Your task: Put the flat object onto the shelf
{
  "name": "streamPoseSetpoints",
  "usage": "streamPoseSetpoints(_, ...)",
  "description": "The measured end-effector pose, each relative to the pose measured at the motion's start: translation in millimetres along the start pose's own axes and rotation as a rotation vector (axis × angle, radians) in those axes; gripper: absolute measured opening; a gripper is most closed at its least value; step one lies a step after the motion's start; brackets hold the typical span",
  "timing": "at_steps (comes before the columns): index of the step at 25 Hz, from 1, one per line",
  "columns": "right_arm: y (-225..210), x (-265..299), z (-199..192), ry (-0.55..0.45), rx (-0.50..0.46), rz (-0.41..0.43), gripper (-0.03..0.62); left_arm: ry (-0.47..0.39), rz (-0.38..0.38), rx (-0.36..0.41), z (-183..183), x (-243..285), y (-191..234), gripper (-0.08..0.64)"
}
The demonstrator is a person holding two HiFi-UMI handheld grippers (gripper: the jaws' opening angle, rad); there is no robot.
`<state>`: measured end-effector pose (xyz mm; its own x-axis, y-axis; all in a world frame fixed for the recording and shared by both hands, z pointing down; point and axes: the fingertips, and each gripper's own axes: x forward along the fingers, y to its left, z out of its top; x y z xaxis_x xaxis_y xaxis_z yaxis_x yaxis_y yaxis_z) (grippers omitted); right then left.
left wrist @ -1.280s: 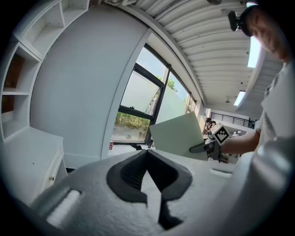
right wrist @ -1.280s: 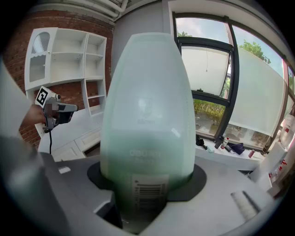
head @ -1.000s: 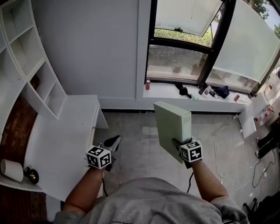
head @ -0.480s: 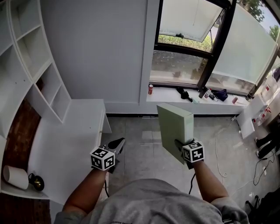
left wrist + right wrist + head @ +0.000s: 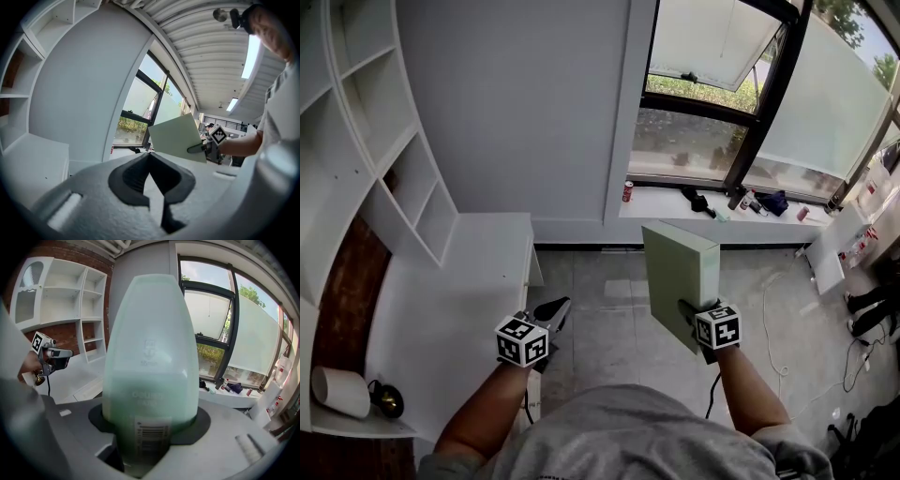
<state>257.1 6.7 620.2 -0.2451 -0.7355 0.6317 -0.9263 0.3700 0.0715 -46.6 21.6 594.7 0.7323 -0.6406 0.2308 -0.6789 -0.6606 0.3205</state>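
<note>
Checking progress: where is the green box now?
Head view, right of centre: the green box is clamped in the right gripper, over the floor near the windowsill.

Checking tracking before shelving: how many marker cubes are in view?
2. One cube on the left gripper, near the white desk; the other on the right gripper holding the flat green box.

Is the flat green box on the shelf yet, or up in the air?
In the air: the right gripper clamps the green box over the floor, apart from the shelf.
</note>
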Motion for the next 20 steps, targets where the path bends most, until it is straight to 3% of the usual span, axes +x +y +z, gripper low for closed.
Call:
streamPoseSetpoints(10, -18, 40, 22, -0.015, 0.0, 0.028, 0.276, 0.003, 0.044, -0.001, 8, 14, 29, 0.0)
streamPoseSetpoints(20, -83, 137, 69, -0.034, -0.046, 0.132, 0.276, -0.011, 0.17, -0.008, 31, 88, 70, -0.002)
